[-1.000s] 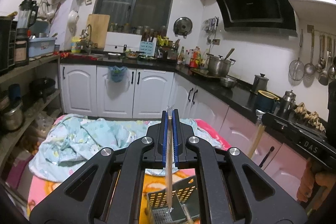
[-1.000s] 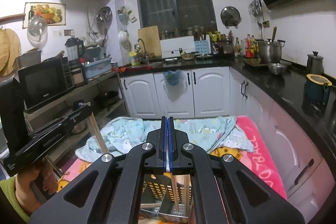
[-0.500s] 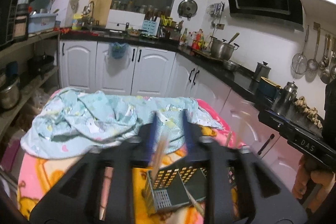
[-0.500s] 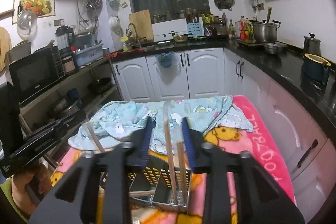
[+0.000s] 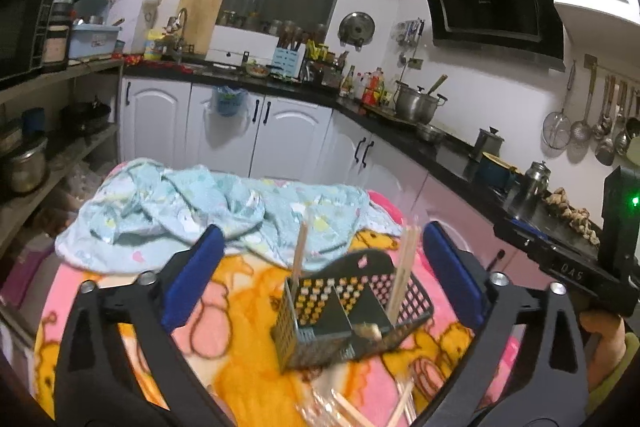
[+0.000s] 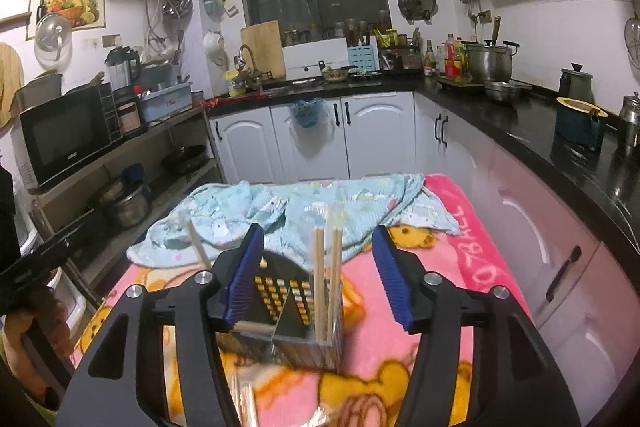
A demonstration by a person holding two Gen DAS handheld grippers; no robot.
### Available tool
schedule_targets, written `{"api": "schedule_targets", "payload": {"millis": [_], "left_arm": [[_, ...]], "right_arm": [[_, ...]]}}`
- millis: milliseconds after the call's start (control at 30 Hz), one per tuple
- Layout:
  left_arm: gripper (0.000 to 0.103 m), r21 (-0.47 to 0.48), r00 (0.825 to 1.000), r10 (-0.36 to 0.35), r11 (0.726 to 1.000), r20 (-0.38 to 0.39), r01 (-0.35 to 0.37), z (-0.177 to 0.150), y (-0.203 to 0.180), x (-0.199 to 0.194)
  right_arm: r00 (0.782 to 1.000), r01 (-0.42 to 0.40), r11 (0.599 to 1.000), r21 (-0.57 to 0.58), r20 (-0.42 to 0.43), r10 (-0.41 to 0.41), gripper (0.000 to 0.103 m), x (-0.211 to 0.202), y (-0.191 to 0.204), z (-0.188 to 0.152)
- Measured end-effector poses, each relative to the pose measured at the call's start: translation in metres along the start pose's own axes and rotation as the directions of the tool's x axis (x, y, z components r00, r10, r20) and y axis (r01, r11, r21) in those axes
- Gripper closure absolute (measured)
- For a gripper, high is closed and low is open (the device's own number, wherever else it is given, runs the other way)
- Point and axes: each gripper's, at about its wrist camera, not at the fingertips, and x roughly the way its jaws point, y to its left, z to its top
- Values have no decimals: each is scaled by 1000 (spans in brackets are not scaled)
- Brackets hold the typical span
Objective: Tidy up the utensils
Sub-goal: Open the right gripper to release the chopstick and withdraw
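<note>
A black perforated utensil holder (image 5: 340, 319) stands on a pink and yellow blanket (image 5: 240, 343); it also shows in the right wrist view (image 6: 292, 323). Wooden chopsticks stand in its compartments: one (image 5: 299, 255) at the left, a pair (image 5: 404, 275) at the right, the same pair in the right wrist view (image 6: 326, 279). My left gripper (image 5: 320, 283) is open and empty just above the holder. My right gripper (image 6: 318, 275) is open and empty, its blue pads either side of the pair. More loose chopsticks (image 5: 360, 411) lie blurred on the blanket in front.
A crumpled light-blue cloth (image 5: 200, 215) lies on the blanket behind the holder. White cabinets and a black counter (image 6: 520, 131) with pots run along the back and right. Shelves with a microwave (image 6: 64, 135) stand at the left. The other hand-held gripper (image 5: 568, 267) shows at the right.
Both grippers opened wide and let go of their chopsticks, which now stand in the holder. Both views drew back and tilted down a little.
</note>
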Motion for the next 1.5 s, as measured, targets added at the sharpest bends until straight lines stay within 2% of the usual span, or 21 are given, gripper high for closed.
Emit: {"api": "schedule_targets", "payload": {"millis": [300,733,1100,1500], "left_arm": [[11,7,998,10,1000,-66,-9,-31,-6,-14],[11,37,992,-1,999,-127,6,-63,-18,-20],[11,57,985,3,998,-172,7,-84,-21,-24],[11,83,975,2,996,-224,17,-103,-24,-23]], "right_arm": [[1000,-16,1000,-16,-13,16,36,-35,2,-30],[1000,-12,998,-65,-29,10,27,-58,12,-67],[999,-1,995,-99,-49,-4,23,-62,19,-88],[994,-8,995,-104,-109,-4,22,-58,20,-112]]}}
